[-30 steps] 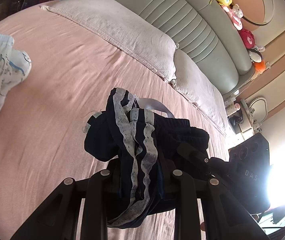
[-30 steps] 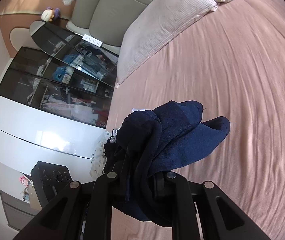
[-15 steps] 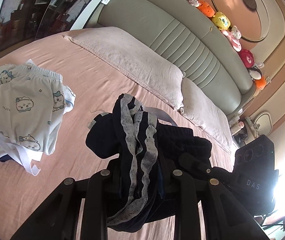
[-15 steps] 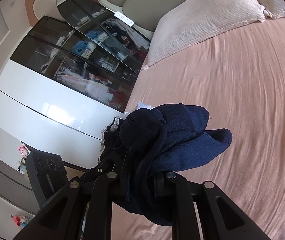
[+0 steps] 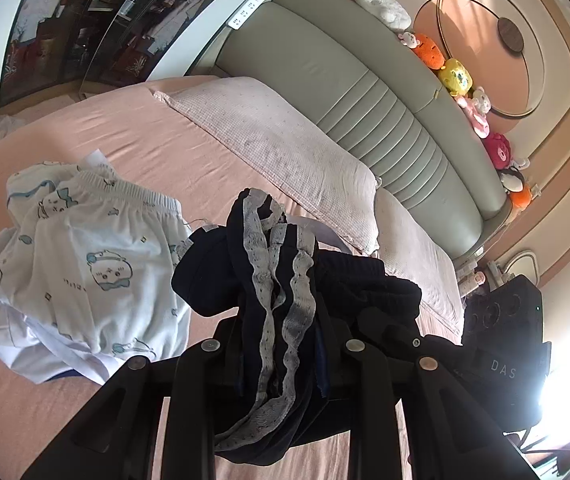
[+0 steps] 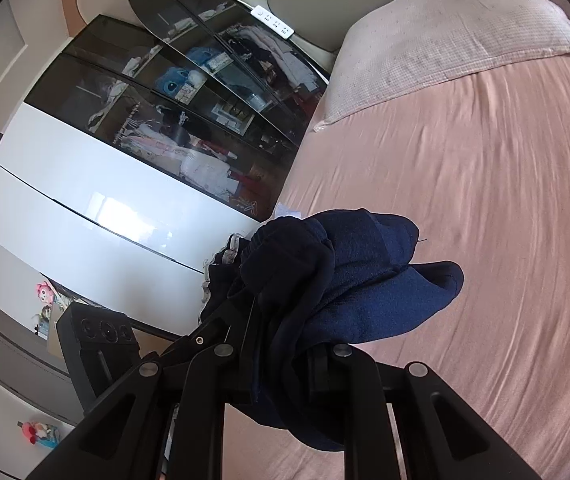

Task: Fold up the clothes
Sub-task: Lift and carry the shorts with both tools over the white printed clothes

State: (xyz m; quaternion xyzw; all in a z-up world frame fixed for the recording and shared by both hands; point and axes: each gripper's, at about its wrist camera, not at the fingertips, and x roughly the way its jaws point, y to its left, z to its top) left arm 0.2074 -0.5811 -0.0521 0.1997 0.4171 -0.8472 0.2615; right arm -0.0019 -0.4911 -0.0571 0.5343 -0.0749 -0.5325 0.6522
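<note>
One navy garment (image 5: 285, 300), one white printed clothes pile (image 5: 81, 264), two pillows (image 5: 285, 152), one power strip (image 5: 247, 10) and two tongs (image 5: 281, 344).

Navy garment (image 5: 285, 280), grey lace trim; pink sheet (image 6: 485, 200)

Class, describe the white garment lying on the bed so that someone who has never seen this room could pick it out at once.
Start at the wide bed with the pink sheet and its grey padded headboard. In the left wrist view, a crumpled white garment lies on the sheet. Unlike the dark navy garment held in the grippers, it is pale, with blue cartoon animal prints and an elastic waistband.
</note>
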